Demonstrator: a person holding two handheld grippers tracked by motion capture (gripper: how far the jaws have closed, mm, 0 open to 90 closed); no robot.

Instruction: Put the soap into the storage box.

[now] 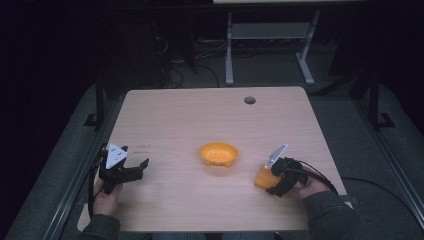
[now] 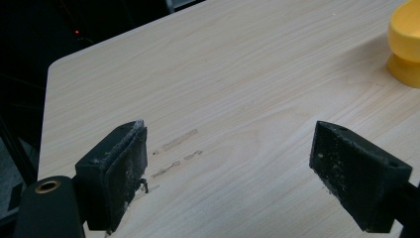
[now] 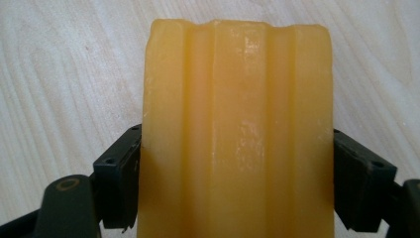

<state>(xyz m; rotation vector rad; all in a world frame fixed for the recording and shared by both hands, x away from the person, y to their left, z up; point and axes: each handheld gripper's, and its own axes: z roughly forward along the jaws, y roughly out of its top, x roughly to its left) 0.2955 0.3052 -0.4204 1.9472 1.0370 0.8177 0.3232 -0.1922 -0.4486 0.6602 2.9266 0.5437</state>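
Observation:
An orange bowl (image 1: 218,154) stands upright near the middle of the light wooden table (image 1: 200,115); its side appears in the left gripper view as the bowl (image 2: 406,44) at the top right. My right gripper (image 1: 271,183) is low over the table's front right, shut on a ridged yellow-orange block (image 1: 262,178). In the right gripper view the block (image 3: 237,99) fills the space between the jaws of the right gripper (image 3: 237,178), which press on both its sides. My left gripper (image 1: 140,169) rests at the front left, open, and nothing sits between the jaws of the left gripper (image 2: 230,153).
A round cable hole (image 1: 249,100) lies near the table's far edge. Faint scuff marks (image 2: 178,148) show on the wood just ahead of the left jaws. Beyond the table stand a white desk frame (image 1: 229,50) and floor cables (image 1: 172,75); the surroundings are dark.

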